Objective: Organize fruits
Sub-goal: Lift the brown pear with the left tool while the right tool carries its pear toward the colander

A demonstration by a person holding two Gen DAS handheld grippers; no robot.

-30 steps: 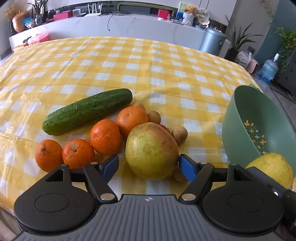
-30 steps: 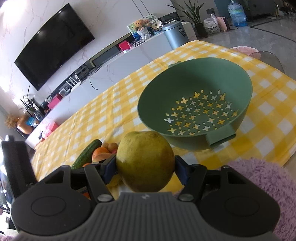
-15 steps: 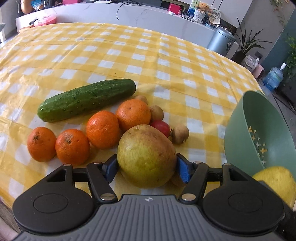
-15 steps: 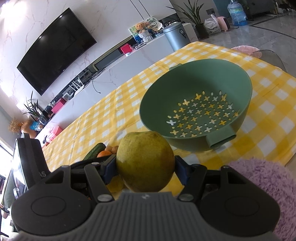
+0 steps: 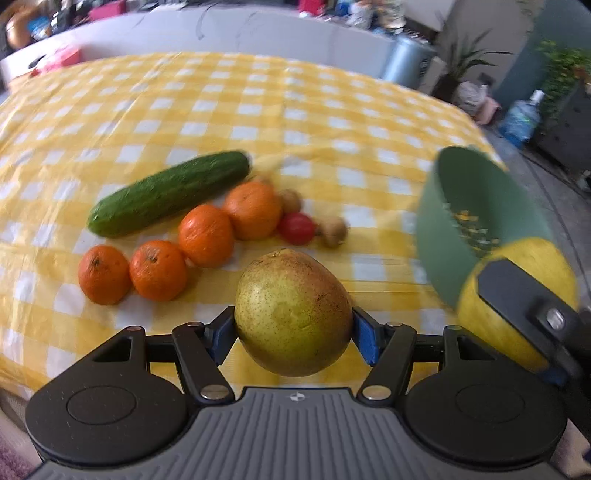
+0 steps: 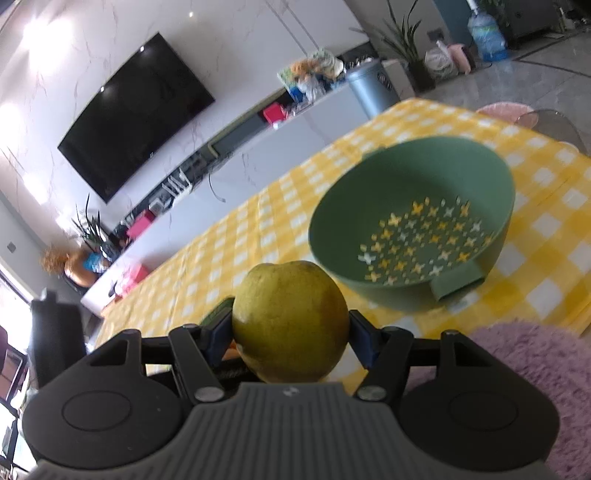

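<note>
Yellow-checked tablecloth [image 5: 332, 122] blurred. Left gripper [image 5: 293, 332] had just closed, pinching a speckled pear [image 5: 293, 314]; right gripper [image 6: 290, 332] clamped a second pear [image 6: 290, 321], hiding the fruits behind. Green colander [image 6: 413, 192] sat near the right edge.

A black television [image 6: 136, 114] hangs on the marble wall above a long white cabinet [image 6: 258, 144]. A grey bin [image 6: 371, 88] stands at the cabinet's right end, with a potted plant [image 6: 410, 51] and water bottle [image 6: 484, 33] beyond it.
</note>
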